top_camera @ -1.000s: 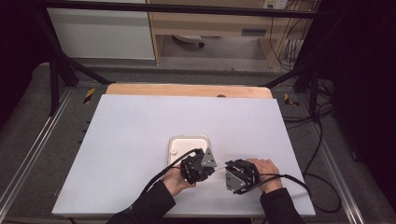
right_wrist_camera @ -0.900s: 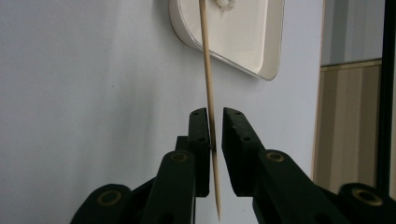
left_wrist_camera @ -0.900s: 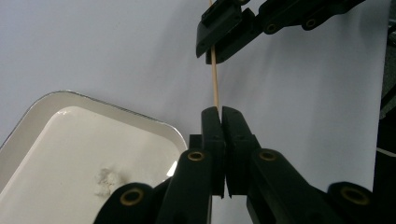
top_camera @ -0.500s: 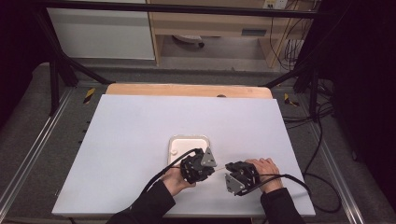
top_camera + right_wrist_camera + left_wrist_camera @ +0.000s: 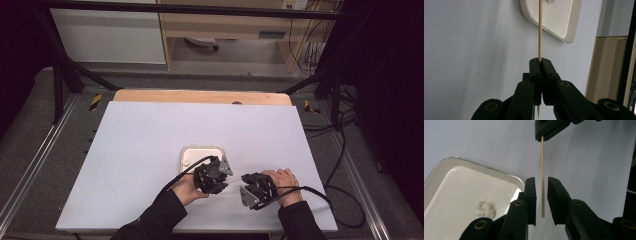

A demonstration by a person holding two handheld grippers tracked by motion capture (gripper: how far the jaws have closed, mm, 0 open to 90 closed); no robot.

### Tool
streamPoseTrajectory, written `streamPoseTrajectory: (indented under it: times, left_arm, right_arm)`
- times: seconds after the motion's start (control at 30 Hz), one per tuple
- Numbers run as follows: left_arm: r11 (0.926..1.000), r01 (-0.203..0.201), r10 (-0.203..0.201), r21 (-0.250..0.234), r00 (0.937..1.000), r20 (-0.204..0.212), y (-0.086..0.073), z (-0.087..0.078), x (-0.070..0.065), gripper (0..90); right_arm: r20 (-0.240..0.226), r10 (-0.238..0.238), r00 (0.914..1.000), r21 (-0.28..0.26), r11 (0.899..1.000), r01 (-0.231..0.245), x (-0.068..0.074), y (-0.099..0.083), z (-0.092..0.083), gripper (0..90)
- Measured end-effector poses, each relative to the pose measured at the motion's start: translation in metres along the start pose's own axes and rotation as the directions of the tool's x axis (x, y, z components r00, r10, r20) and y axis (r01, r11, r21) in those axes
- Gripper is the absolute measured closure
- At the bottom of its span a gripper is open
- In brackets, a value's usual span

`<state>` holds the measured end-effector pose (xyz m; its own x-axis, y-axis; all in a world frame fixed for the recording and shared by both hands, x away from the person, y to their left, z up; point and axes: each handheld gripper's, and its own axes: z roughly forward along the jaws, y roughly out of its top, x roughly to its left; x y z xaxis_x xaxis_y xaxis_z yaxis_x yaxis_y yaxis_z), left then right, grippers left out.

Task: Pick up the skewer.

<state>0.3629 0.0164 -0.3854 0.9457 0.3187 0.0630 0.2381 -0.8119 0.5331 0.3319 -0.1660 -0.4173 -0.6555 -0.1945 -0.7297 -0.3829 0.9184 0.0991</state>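
Two grippers meet over the table (image 5: pixel 150 150), just in front of the tray (image 5: pixel 190 152). The left gripper (image 5: pixel 541 183) has just been opening its jaws; the skewer (image 5: pixel 542 175) stands between them untouched. The right gripper (image 5: pixel 540 61) is clenched on the skewer, so the handover looks complete. Bare table lies all around; the tray rim, with a white lump (image 5: pixel 484 209) inside, sits nearest the left jaws.

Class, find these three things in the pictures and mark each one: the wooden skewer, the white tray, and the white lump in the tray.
wooden skewer (image 5: pixel 542 177), left gripper view, on the middle of its shaft.
white tray (image 5: pixel 486 168), left gripper view, on its far metal rim.
white lump (image 5: pixel 484 209), left gripper view, on the lump's middle.
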Motion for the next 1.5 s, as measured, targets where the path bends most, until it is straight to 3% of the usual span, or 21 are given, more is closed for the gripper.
streamPoseTrajectory:
  times: [0.23, 0.43, 0.7, 0.87, 1.07, 1.1, 1.13, 1.17, 1.2, 1.3, 1.33, 1.37, 1.4, 1.43, 1.47, 1.5]
  left_arm:
    - [0.9979, -0.007, 0.006, 0.065, 0.9999, 0.011, 0.001, 0.009, 0.000, 83.2]
    - [0.9958, -0.019, 0.019, 0.090, 0.9998, 0.000, 0.004, 0.013, -0.003, 87.2]
    - [0.9931, -0.021, 0.023, 0.115, 0.9996, -0.015, 0.003, 0.015, -0.005, 88.1]
    - [0.9949, -0.019, 0.021, 0.099, 0.9996, -0.018, 0.002, 0.015, -0.005, 88.5]
    - [0.9966, -0.017, 0.019, 0.081, 0.9996, -0.023, 0.000, 0.012, -0.006, 88.5]
    - [0.9967, -0.018, 0.020, 0.079, 0.9995, -0.023, -0.001, 0.011, -0.006, 88.5]
    - [0.9972, -0.015, 0.017, 0.073, 0.9995, -0.028, -0.002, 0.011, -0.005, 88.5]
    - [0.9972, -0.014, 0.016, 0.073, 0.9994, -0.031, -0.004, 0.010, -0.005, 88.5]
    - [0.9975, -0.007, 0.009, 0.070, 0.9994, -0.034, -0.006, 0.009, -0.004, 88.5]
    - [0.9978, 0.011, -0.008, 0.066, 0.9990, -0.045, -0.013, 0.006, 0.000, 88.4]
    - [0.9978, 0.011, -0.008, 0.066, 0.9990, -0.045, -0.013, 0.006, 0.000, 88.4]
    - [0.9978, 0.018, -0.016, 0.064, 0.9993, -0.035, -0.015, 0.006, 0.001, 88.4]
    - [0.9980, 0.017, -0.014, 0.062, 0.9992, -0.039, -0.017, 0.005, 0.002, 88.4]
    - [0.9980, 0.022, -0.019, 0.060, 0.9984, -0.053, -0.019, 0.003, 0.003, 88.5]
    - [0.9979, 0.027, -0.024, 0.058, 0.9982, -0.056, -0.020, 0.002, 0.003, 88.4]
    - [0.9980, 0.031, -0.028, 0.055, 0.9978, -0.059, -0.022, 0.001, 0.004, 88.4]
  right_arm:
    - [0.002, -0.006, 1.0000, 0.012, 1.000, 0.006, 0.001, 0.001, 0.000, 89.0]
    - [-0.002, -0.023, 0.9997, 0.017, 1.000, 0.023, 0.001, 0.003, 0.001, 89.0]
    - [-0.005, -0.037, 0.9993, 0.027, 0.999, 0.037, 0.002, 0.006, 0.001, 89.0]
    - [0.000, -0.049, 0.9988, 0.020, 0.999, 0.049, 0.000, 0.006, 0.001, 88.5]
    - [0.011, 0.015, 0.9998, 0.017, 1.000, -0.015, 0.001, 0.006, -0.002, 85.5]
    - [0.013, 0.070, 0.9975, -0.002, 0.998, -0.070, -0.001, 0.005, -0.004, 81.5]
    - [0.013, 0.070, 0.9975, -0.002, 0.998, -0.070, -0.001, 0.005, -0.004, 81.5]
    - [0.012, 0.103, 0.9946, -0.010, 0.995, -0.103, -0.002, 0.004, -0.005, 79.4]
    - [0.016, 0.163, 0.9865, -0.036, 0.986, -0.162, -0.004, 0.000, -0.007, 73.4]
    - [0.012, 0.273, 0.9618, -0.074, 0.959, -0.272, -0.006, -0.006, -0.011, 65.7]
    - [0.012, 0.273, 0.9618, -0.074, 0.959, -0.272, -0.006, -0.006, -0.011, 65.7]
    - [-0.003, 0.338, 0.9411, -0.097, 0.937, -0.337, -0.008, -0.011, -0.014, 61.7]
    - [-0.003, 0.338, 0.9411, -0.097, 0.937, -0.337, -0.008, -0.011, -0.014, 61.7]
    - [-0.008, 0.373, 0.9278, -0.107, 0.922, -0.372, -0.008, -0.013, -0.015, 58.6]
    - [-0.037, 0.442, 0.8964, -0.124, 0.888, -0.443, -0.010, -0.018, -0.016, 51.2]
    - [-0.037, 0.442, 0.8964, -0.124, 0.888, -0.443, -0.010, -0.018, -0.016, 51.2]
